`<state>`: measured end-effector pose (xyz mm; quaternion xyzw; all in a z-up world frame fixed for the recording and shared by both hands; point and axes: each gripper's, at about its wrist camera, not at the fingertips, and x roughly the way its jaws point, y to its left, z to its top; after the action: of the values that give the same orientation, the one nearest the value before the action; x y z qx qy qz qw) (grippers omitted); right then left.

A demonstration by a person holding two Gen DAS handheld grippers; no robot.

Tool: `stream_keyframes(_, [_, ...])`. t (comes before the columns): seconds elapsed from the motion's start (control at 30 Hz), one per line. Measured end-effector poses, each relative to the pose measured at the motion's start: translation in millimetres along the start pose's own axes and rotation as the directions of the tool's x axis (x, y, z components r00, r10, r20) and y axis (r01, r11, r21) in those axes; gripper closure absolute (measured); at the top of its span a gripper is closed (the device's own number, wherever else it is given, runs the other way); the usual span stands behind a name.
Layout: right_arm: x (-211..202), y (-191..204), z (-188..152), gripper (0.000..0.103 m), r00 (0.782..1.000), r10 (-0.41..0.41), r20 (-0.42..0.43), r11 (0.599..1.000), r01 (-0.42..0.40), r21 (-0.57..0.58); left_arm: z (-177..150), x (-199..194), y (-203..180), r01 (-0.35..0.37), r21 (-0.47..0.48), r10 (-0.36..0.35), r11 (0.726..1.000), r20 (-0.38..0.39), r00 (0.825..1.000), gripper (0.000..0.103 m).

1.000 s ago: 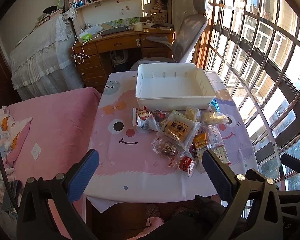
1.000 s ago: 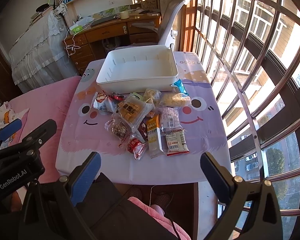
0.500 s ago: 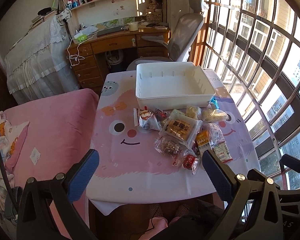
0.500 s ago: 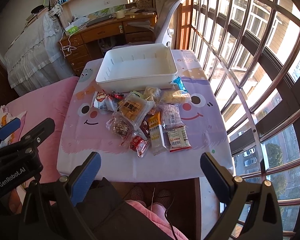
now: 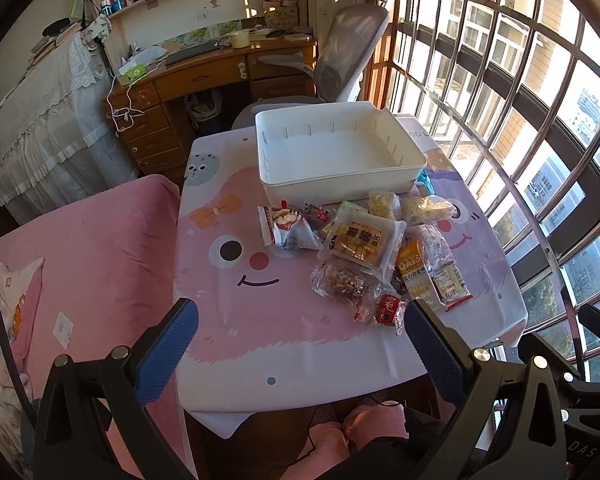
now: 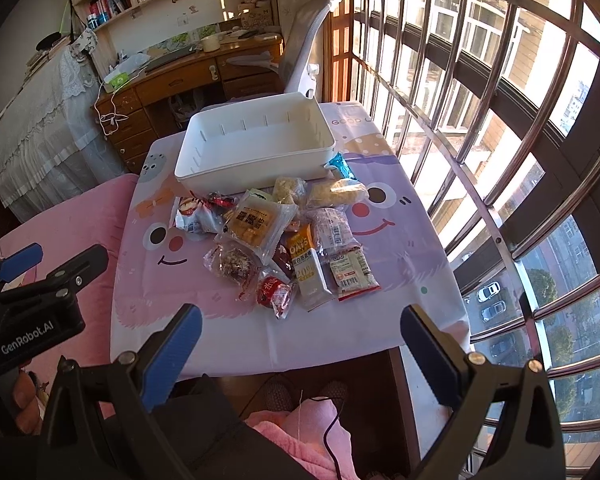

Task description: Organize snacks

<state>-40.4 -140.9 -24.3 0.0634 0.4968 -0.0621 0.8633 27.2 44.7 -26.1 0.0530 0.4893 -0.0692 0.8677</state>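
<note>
Compared with a second ago, both views have drawn back a little and risen: the worktop (image 5: 260,344) with its cartoon cloth now shows more fully, and the near edge with the person's pink slippers (image 6: 300,420) under it has come into sight. Nothing on the cloth has shifted. I judge from this that the work is only at its start, with no snack yet taken.

The left gripper (image 5: 300,344) hangs in front of the near edge with its fingers spread wide and nothing between them. The right gripper (image 6: 300,344) does the same, fingers wide apart and empty, and it is well apart from the pile.

The snacks (image 6: 276,240) lie in a loose heap in the middle of the worktop, just before the white bin (image 5: 336,152), which is empty. Several packets overlap. A big clear packet of yellow cakes (image 5: 360,240) lies on top of its neighbours, a small red packet (image 6: 274,290) is nearest to the person, and a blue packet (image 6: 340,166) is half hidden beside the right corner of the bin.

Nothing stands between the grippers and the heap. The difficulty, I think, is the overlap: a pull on 1 packet may drag another one. Behind the bin there is an office chair (image 5: 348,56) and a wooden desk (image 5: 204,80); a pink bed (image 5: 100,248) touches the left side of the worktop, and window bars (image 6: 500,120) close the right side.
</note>
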Motion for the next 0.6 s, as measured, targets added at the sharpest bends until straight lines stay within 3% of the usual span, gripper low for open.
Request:
stream_keyframes(0.37, [32,-19,-3,0.003,0.999,-0.035,0.025,0.999,0.035,0.001,10,64,-10,0.032,0.027,-0.028,0.999,-0.121,0.992,0.001])
stream_keyframes(0.6, [84,-21,10,0.004,1.000,-0.003,-0.009,0.998,0.003,-0.066,19,128,-13,0.067,-0.019,-0.069,0.998,-0.248,0.966,0.001])
